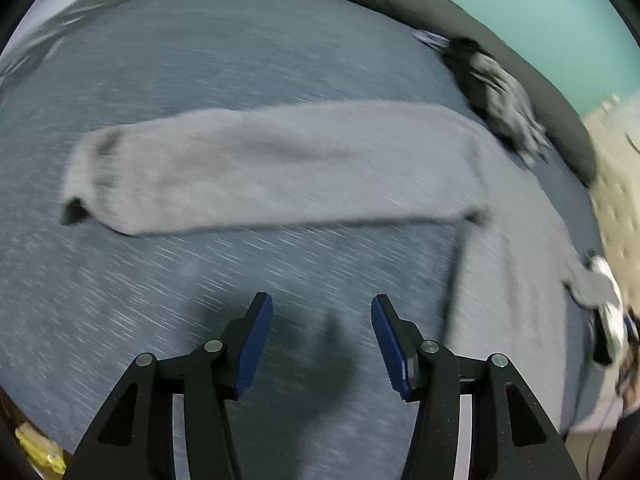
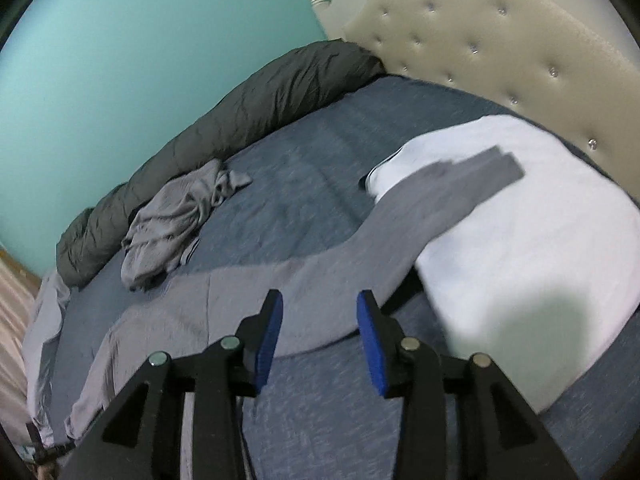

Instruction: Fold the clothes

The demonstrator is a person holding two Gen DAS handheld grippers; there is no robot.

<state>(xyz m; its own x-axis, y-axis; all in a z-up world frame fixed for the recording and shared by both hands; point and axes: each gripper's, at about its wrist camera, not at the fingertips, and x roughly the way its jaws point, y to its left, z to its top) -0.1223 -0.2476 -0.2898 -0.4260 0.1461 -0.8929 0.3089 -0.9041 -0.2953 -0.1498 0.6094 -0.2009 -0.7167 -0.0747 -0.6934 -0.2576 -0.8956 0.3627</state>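
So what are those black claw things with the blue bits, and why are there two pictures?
They are two grabbing tools, and a person holds one in each hand. Each tool has a small camera looking along its fingers, so you get one picture per hand. The left gripper looks down at a blue bed with a grey sleeve stretched across it. The right gripper sees the same grey top, a crumpled grey garment, a white pillow and a dark rolled quilt. Both tools are open and hold nothing right now.
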